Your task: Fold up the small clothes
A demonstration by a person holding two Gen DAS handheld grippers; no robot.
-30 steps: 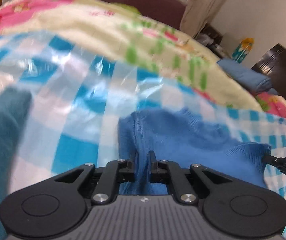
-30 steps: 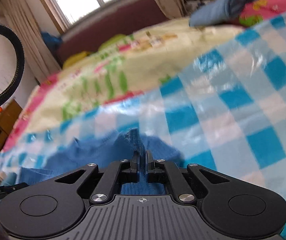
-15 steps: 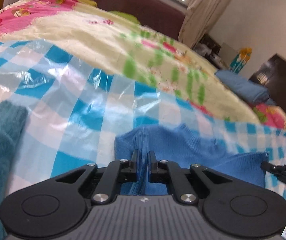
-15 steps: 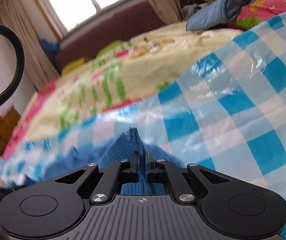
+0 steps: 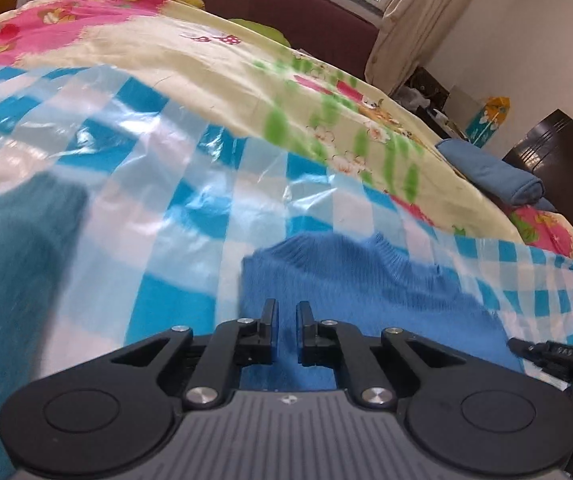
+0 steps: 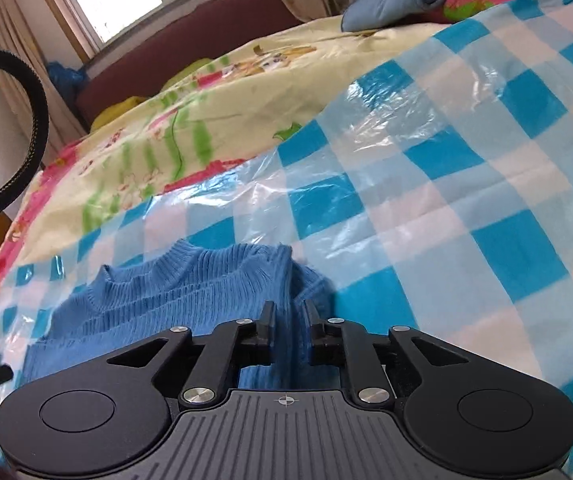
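Note:
A small blue knit sweater (image 5: 366,280) lies flat on a blue-and-white checked plastic sheet (image 5: 174,184) on the bed. My left gripper (image 5: 286,308) is open just above its left edge, with nothing between the fingers. My right gripper (image 6: 288,308) is open over the sweater's right edge (image 6: 206,284), also empty. The right gripper's tip shows at the far right of the left wrist view (image 5: 546,354).
A teal knit garment (image 5: 10,280) lies on the sheet to the left. A flowered quilt (image 5: 206,60) covers the bed beyond the sheet. A rolled blue cloth (image 5: 494,176) lies at the far right. A dark headboard (image 6: 190,36) and window stand behind.
Both grippers have opened and let go of the blue sweater, which now lies flat on the sheet. Both views sit lower and closer to it.

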